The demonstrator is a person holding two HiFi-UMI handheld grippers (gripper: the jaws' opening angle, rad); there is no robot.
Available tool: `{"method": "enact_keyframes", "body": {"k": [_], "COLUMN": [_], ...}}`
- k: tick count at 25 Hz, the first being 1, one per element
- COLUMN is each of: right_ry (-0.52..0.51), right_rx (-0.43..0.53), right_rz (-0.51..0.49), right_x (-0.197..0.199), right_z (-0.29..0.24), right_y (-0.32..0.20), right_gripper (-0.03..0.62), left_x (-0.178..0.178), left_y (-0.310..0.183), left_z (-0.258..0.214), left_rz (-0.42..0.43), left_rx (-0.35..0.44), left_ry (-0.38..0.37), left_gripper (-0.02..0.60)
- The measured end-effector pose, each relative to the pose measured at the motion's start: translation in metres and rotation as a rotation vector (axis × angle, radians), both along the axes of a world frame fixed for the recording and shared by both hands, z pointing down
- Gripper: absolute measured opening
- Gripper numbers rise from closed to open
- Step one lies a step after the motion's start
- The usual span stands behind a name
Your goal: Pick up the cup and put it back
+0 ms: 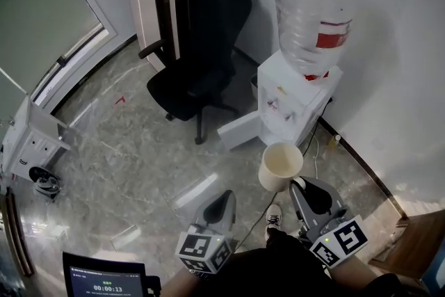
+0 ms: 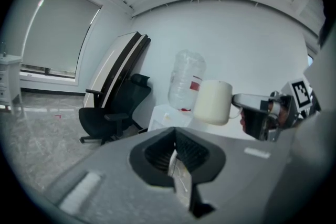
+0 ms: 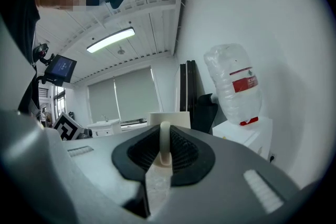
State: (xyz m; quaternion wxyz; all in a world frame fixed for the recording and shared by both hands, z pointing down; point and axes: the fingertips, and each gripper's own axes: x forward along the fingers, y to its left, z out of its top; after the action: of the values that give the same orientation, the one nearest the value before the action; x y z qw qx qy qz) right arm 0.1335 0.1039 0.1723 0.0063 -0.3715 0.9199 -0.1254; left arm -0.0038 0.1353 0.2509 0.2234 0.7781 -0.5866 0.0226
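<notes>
Right gripper view: the right claw is clamped on the handle of the cream-coloured ceramic cup — cup's up in the air, mouth up, near the white water dispenser. Left claw is pinched together, nothing in it.

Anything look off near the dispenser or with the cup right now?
The lower door of the water dispenser stands swung open. Otherwise nothing stands out: the cup is upright, held by the right gripper, and no spill shows.
</notes>
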Motion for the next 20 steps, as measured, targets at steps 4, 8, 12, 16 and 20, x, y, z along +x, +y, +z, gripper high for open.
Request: {"method": "enact_keyframes", "body": {"k": [4, 8, 12, 16, 20], "right_ry": [-0.008, -0.007, -0.013, -0.012, 0.008], "right_rx": [0.003, -0.014, -0.007, -0.023, -0.046], "right_rz": [-0.033, -0.017, 0.018, 0.078, 0.155], "right_x": [0.009, 0.021, 0.031, 0.031, 0.016], "right_z": [0.003, 0.007, 0.001, 0.008, 0.018], "right_y": [-0.059, -0.105, -0.118, -0.131, -0.139], "right_gripper": [0.048, 0.048, 0.048, 0.048, 0.048], "left_x": [0.01, 0.018, 0.021, 0.019, 0.003], "left_y": [-0.054, -0.096, -0.119, -0.148, -0.175], "left_z": [-0.002, 0.004, -0.002, -0.004, -0.004], "left_rz": [-0.025, -0.018, 0.007, 0.066, 0.143], "left_rx": [0.013, -0.015, -0.01, 0.0, 0.017], "left_ry": [-0.01, -0.014, -0.014, -0.022, -0.019], "left_gripper": [0.003, 0.003, 0.003, 0.003, 0.003]}}
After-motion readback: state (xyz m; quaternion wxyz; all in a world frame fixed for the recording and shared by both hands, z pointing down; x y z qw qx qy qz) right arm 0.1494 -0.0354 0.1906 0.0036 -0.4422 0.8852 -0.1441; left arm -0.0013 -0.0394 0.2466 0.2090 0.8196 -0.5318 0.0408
